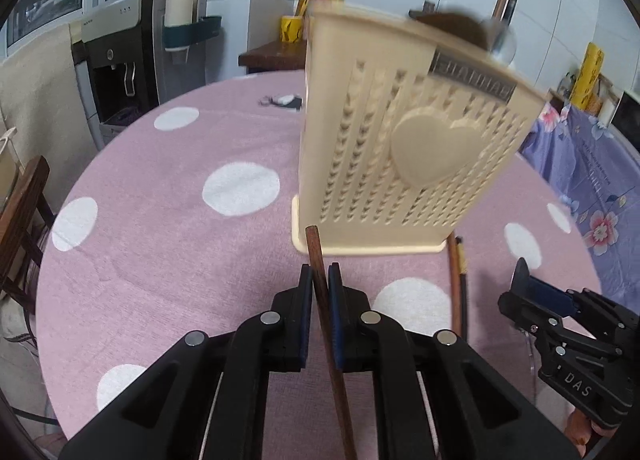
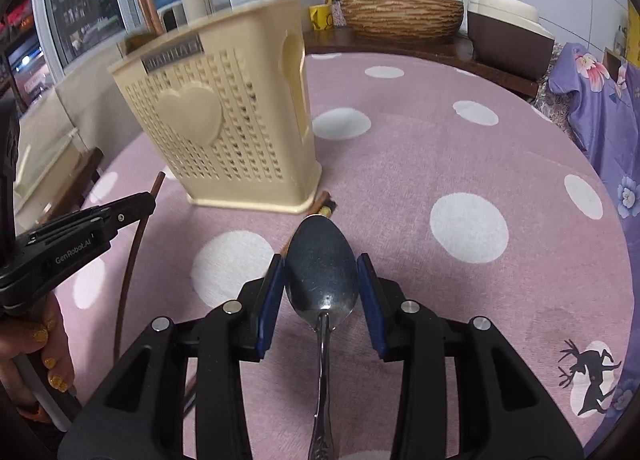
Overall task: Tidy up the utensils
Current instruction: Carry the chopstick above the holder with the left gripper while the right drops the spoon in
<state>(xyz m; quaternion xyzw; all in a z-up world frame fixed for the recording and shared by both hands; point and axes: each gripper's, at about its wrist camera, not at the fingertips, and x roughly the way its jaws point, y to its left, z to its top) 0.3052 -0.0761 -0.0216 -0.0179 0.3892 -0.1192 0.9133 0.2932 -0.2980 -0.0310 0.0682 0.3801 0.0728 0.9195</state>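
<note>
Left wrist: left tool (image 1: 320,284) clenched on chopstick (image 1: 316,260).
Right wrist: right tool (image 2: 322,280) gripping spoon (image 2: 322,272).
Risk: thin chopstick pivoting, missing holder (image 1: 400,147).

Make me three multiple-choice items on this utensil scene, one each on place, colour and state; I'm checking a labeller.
1. Where do the loose chopsticks lie?
A. on the cloth by the holder's base
B. in the sink
C. on a chair

2. What colour is the utensil holder?
A. green
B. cream
C. black

3. What is the left gripper doing?
A. empty and open
B. clamping a spoon
C. shut on a brown chopstick

Answers: 1 A, they rest beside the base; 2 B, cream plastic; 3 C, pads pinch the stick, while the right gripper holds the spoon.
</note>
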